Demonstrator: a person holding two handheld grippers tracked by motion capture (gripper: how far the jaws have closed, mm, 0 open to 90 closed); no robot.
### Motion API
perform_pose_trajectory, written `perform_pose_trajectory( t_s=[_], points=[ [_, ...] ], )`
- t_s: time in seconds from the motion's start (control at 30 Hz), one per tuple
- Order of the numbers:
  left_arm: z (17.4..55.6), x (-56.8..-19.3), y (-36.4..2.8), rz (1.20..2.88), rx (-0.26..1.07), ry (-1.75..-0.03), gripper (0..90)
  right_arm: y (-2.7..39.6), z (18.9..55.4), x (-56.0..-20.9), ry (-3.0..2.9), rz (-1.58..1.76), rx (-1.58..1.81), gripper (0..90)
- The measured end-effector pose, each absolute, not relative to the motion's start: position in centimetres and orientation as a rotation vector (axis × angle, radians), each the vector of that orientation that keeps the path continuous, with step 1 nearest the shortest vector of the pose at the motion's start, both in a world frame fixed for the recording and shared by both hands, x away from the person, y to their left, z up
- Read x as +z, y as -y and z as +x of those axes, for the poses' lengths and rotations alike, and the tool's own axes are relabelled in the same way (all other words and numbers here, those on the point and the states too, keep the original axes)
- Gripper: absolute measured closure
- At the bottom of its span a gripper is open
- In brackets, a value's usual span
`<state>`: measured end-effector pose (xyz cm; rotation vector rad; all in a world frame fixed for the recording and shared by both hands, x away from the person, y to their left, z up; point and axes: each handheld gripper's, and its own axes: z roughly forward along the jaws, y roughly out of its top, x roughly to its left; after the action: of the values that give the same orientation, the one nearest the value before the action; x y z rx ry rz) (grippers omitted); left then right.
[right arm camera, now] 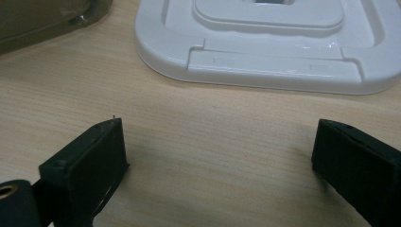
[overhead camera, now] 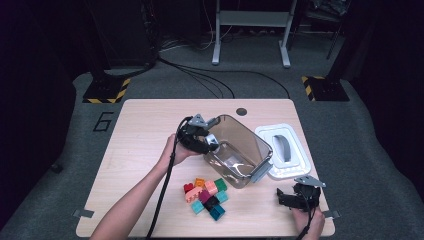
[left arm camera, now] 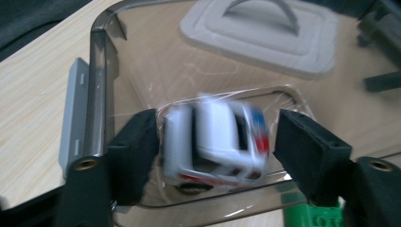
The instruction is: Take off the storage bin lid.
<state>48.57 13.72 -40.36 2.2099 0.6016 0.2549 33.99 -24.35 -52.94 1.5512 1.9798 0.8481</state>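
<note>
- High view: the left gripper [overhead camera: 209,142] is hovering at the near-left rim of the smoky clear tub [overhead camera: 240,150], which is sitting tilted on the wooden table [overhead camera: 140,130]. The white lid [overhead camera: 283,150] is lying flat just beside the tub, on its right. A heap of coloured blocks [overhead camera: 206,196] is resting in front of the tub, toward the person. The right gripper [overhead camera: 292,199] is sitting low on the table, in front of the lid and well apart from the tub.
- Left gripper view: the two black jaws are standing partly apart, pointing into the tub [left arm camera: 142,61]. A white toy car [left arm camera: 217,142] with red and blue marks is showing between them, inside the tub; it is blurred, so whether the pads are pressing on it is hard to say, though a gap is visible beside the right pad. The lid [left arm camera: 265,35] is lying beyond the tub's far wall. A green block [left arm camera: 309,216] is peeking in below the tub, by the right jaw.
- Right gripper view: the jaws are standing wide apart with bare table [right arm camera: 213,142] between them, holding nothing. The lid [right arm camera: 274,61] is lying just ahead, and a corner of the tub [right arm camera: 42,21] is showing to the lid's left.
</note>
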Motion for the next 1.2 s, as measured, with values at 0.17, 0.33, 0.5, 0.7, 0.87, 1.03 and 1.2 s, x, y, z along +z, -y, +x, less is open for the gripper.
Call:
perform_pose_trajectory(
  t_s=[0.17,0.33,0.5,0.7,0.87,1.03,1.2],
  points=[
    [48.2,-40.0,-14.0,2.203,0.264,-0.593,28.8,24.3,34.0,-53.0,-1.973,1.550,0.848,3.4],
    [47.2,-39.3,-14.9,2.172,0.284,-0.585,24.6,24.4,34.0,-52.9,-1.975,1.551,0.849,3.5],
    [46.1,-38.7,-16.2,2.156,0.315,-0.588,20.3,24.4,34.0,-52.9,-1.976,1.552,0.848,3.5],
    [45.1,-38.9,-17.8,2.135,0.323,-0.611,15.8,24.4,34.0,-52.9,-1.977,1.548,0.850,3.7],
    [44.2,-39.5,-19.2,2.129,0.337,-0.628,11.1,24.4,34.0,-52.9,-1.975,1.550,0.852,3.7],
    [43.2,-40.3,-20.6,2.134,0.336,-0.654,8.6,24.4,34.0,-52.9,-1.976,1.550,0.851,3.7],
    [42.2,-41.6,-21.7,2.150,0.353,-0.686,3.0,24.4,34.0,-52.9,-1.978,1.548,0.850,3.7]
  ],
)
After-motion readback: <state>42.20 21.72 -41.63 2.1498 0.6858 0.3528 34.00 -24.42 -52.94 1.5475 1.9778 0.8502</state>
